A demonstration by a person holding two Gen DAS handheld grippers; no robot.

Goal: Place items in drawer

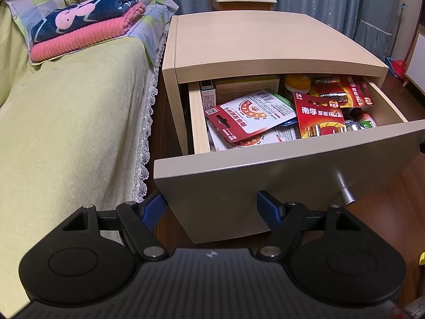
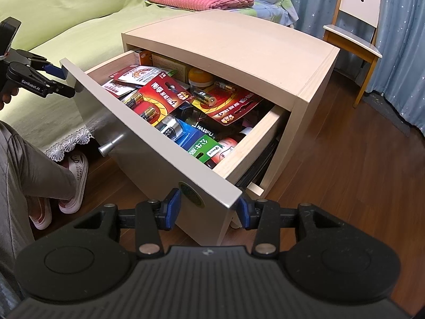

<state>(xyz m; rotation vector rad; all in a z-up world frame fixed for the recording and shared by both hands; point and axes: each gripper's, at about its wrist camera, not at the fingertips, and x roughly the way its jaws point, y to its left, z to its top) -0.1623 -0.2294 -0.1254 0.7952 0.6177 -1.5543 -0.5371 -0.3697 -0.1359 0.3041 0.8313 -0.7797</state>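
The drawer (image 1: 287, 183) stands pulled out of the pale wood nightstand (image 1: 260, 42), packed with red battery packs (image 1: 318, 117), loose batteries and small boxes. The left tongs (image 1: 212, 207) gape wide at the drawer front's left corner, holding nothing; the right tongs (image 2: 209, 207) gape likewise at its right corner. The bed (image 1: 66, 122) lies left of the nightstand.

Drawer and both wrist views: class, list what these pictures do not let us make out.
- Back of the drawer: hidden under the nightstand top, both views.
- Items beneath the red battery packs: covered.
- Small print on the packs: too small.
- The person: only a leg and slippers, cut off by the right wrist view's edge.
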